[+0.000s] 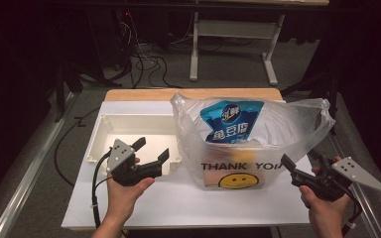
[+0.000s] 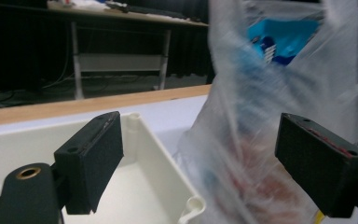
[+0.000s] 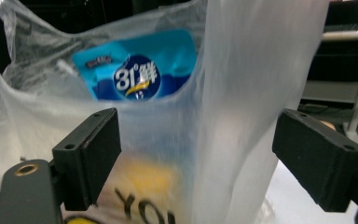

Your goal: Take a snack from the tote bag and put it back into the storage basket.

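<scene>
Your translucent plastic shopping bag stands packed, blue pouch inside. Both your left gripper and right gripper are spread, empty; lifting remains.

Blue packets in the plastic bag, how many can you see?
1: the blue packet stands upright in the bag, sticking out of its open top. Orange and yellow shapes lower down may be other goods, hidden by plastic.

The plastic bag veils its contents: below the blue packet only a reddish and a yellow shape show, too blurred to name. The white tray's right end sits hidden behind the bag.
</scene>
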